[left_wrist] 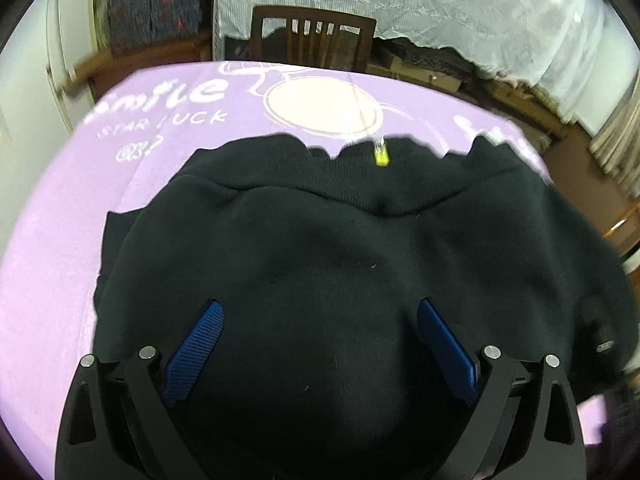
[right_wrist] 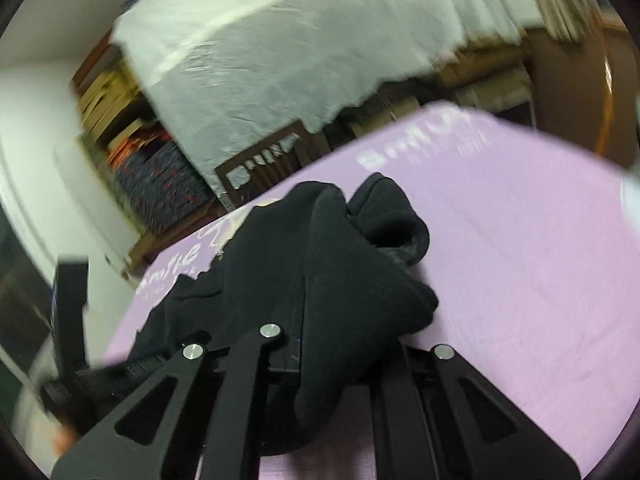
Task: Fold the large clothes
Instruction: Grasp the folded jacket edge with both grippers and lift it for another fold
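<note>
Two claws over the black sweatshirt [left_wrist: 320, 264] — left claw [left_wrist: 318, 340] angled down, wide apart; right claw [right_wrist: 304, 280] rolled, clamped on a fold.

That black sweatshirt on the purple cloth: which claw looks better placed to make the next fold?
Probably the right claw: it is shut on a bunched part of the black sweatshirt, so it could carry that part over. The left claw hangs open above the sweatshirt, gripping nothing.

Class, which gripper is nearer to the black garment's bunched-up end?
Right. The right gripper is shut on the garment's bunched end; the left gripper hangs open over the flat part.
</note>
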Available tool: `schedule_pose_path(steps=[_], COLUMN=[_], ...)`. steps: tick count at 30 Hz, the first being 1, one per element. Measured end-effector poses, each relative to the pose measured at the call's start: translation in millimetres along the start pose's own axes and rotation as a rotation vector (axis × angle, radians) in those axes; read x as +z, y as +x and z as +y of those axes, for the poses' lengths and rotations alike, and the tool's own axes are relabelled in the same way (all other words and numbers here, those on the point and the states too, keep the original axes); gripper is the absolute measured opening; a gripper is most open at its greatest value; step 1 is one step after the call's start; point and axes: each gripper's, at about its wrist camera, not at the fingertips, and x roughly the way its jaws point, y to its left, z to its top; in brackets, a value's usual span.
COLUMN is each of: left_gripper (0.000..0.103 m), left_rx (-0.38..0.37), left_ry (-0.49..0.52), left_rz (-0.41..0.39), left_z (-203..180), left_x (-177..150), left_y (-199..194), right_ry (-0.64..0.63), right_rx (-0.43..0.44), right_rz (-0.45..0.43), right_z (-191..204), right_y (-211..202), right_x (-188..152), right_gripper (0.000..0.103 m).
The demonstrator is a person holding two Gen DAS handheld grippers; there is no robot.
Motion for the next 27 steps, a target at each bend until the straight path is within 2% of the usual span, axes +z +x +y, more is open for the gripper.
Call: schedule_pose_path(steps=[3, 7, 9, 11, 13, 14, 16, 18, 19, 20, 21, 22, 23, 25, 27], left_gripper=[0.098, 0.099, 0.099, 0.099, 0.099, 0.099, 0.099, 0.099, 0.096, 0.078, 0.064, 0.043, 0.032, 0.027, 0.026], left_rx=[-0.103, -0.191, -0.238, -0.273, -0.262, -0.226, -0.091, -0.053, -0.035, -0.003, 0.029, 0.027, 0.012, -0.021, -0.035], left_ry=[0.032, 0.200, 0.278, 0.329, 0.395, 0.446, 0.550, 0.583, 0.591, 0.601, 0.606, 0.585, 0.559, 0.500, 0.478], left_rz=[-0.006, 0.060, 0.116, 0.208, 0.307, 0.324, 0.307, 0.336, 0.335, 0.325, 0.320, 0.323, 0.323, 0.314, 0.300], left_z=[-8, -64, -96, -126, -158, -173, -197, -206, -208, -208, -205, -199, -194, -177, -171], left_x=[14, 48, 63, 72, 72, 70, 67, 64, 63, 63, 63, 66, 69, 77, 78], left_y=[-29, -55, -58, -49, -35, -30, -17, -1, 5, 9, 13, 16, 16, 16, 17], right_ry=[-0.096, -0.200, -0.261, -0.298, -0.328, -0.347, -0.373, -0.401, -0.416, -0.423, -0.432, -0.434, -0.428, -0.389, -0.343], right_rx=[0.001, -0.003, -0.015, -0.022, -0.033, -0.037, -0.036, -0.034, -0.030, -0.027, -0.024, -0.023, -0.017, 0.009, 0.041], right_rz=[-0.029, -0.050, -0.072, -0.086, -0.093, -0.095, -0.102, -0.112, -0.117, -0.120, -0.122, -0.119, -0.108, -0.066, -0.048], right_z=[20, 43, 54, 61, 65, 68, 72, 75, 77, 78, 80, 81, 80, 73, 65], right_y=[-6, -10, -13, -15, -15, -15, -16, -17, -18, -19, -19, -19, -17, -12, -12], right_x=[-3, -9, -12, -15, -18, -20, -22, -24, -25, -26, -27, -28, -27, -23, -21], right_gripper=[0.007, 0.007, 0.007, 0.007, 0.007, 0.007, 0.007, 0.007, 0.007, 0.007, 0.007, 0.007, 0.008, 0.011, 0.019])
